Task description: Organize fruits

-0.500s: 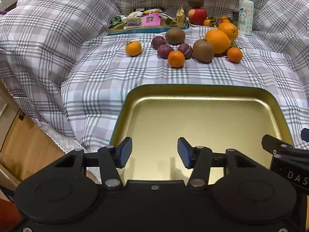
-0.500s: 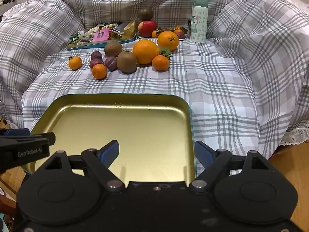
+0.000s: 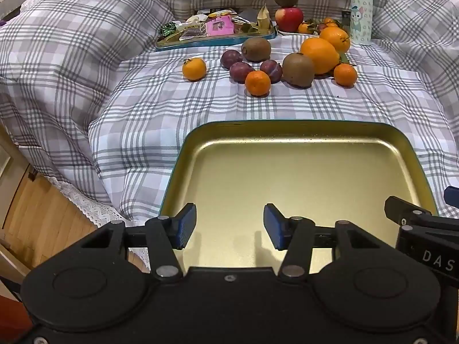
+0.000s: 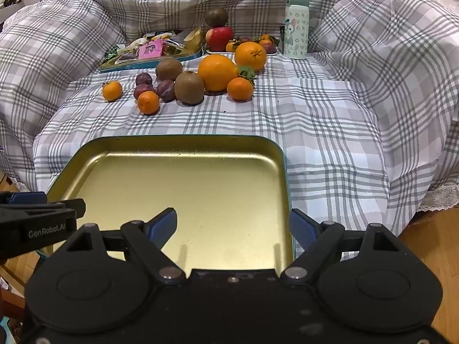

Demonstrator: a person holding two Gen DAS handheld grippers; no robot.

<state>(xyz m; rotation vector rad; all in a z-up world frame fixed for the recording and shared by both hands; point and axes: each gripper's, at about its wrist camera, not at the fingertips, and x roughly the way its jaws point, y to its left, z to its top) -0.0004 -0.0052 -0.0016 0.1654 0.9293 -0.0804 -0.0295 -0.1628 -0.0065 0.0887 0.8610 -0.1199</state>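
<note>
Nearest, the left gripper (image 3: 229,226) and the right gripper (image 4: 232,226) are both hovering over the near end of the gold tray (image 3: 324,132), jaws spread wide and gripping nothing. The tray is lying bare on the checked cloth (image 4: 330,132), with the loose fruit waiting well beyond its far rim: a lone mandarin (image 3: 194,68) off to the left, then plums (image 3: 240,70), another mandarin (image 3: 257,82), two kiwis (image 3: 298,68), two large oranges (image 3: 320,55) and a small mandarin (image 3: 345,74) bunched together. Farther still, a snack tray (image 3: 215,40) and a plate (image 3: 287,32) holding a red apple (image 3: 289,18) with a kiwi balanced on top are sitting beside a cartoon-printed bottle (image 3: 361,11). The likely trouble: round fruit rolling on the soft, rumpled cloth when nudged, neighbours being knocked in the tight cluster, or plums bruising under a hard squeeze. Readable writing is showing only on the gripper bodies, "GenRobot.AI" on the left one, "DAS" on the right one.
</note>
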